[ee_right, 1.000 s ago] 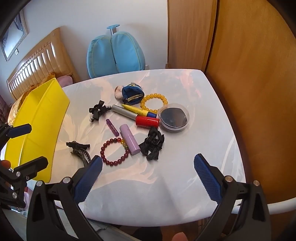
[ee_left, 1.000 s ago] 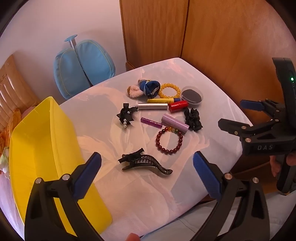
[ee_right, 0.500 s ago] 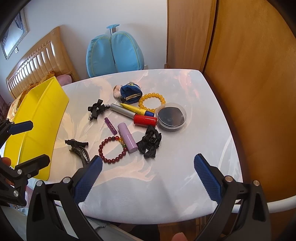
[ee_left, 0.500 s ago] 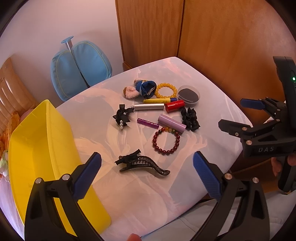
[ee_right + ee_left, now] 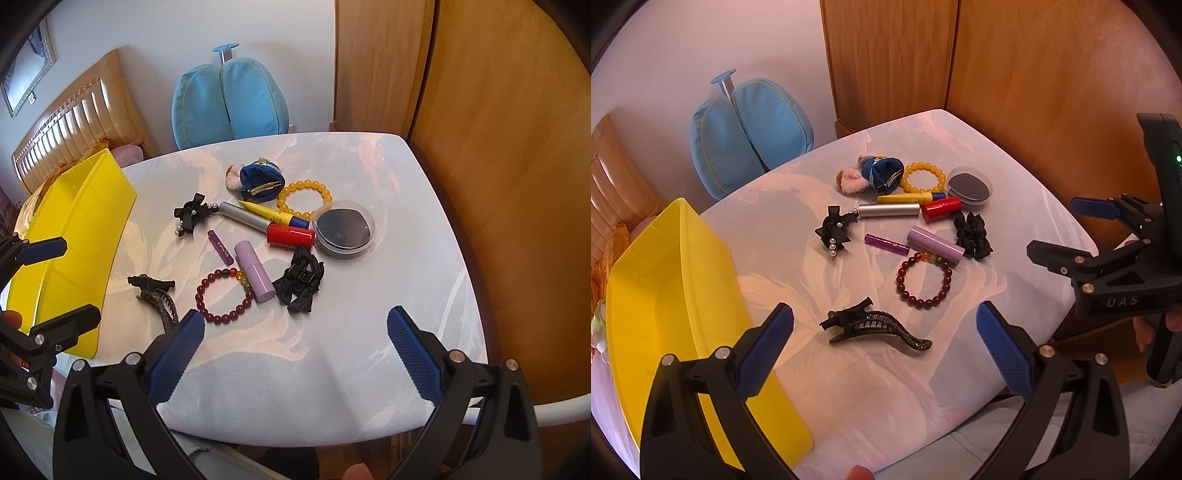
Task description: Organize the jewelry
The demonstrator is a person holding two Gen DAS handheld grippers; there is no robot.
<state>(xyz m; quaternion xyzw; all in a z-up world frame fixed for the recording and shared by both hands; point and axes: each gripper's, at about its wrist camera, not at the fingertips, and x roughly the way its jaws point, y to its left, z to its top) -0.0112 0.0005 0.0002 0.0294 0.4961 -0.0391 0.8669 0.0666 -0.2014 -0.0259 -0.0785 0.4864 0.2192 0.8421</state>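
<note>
While both grippers hover, nothing is held.
Left gripper: fingers wide, empty.
Right gripper: fingers wide, empty.
Bracelets: 2, a red bracelet at table centre, a yellow bracelet at 1 o'clock from it.
Hair clips: 3 black, the long claw clip at 6 o'clock.
Tubes: 5.
Yellow tray: 1, at 9 o'clock.

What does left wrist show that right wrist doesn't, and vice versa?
Left wrist only: the right gripper, open, and the whole black claw clip.
Right wrist only: the left gripper, open, a framed picture, the slatted headboard.
Both: yellow tray, red bead bracelet, yellow bracelet, lipsticks, black bows, blue chair. Nothing is grasped.
</note>
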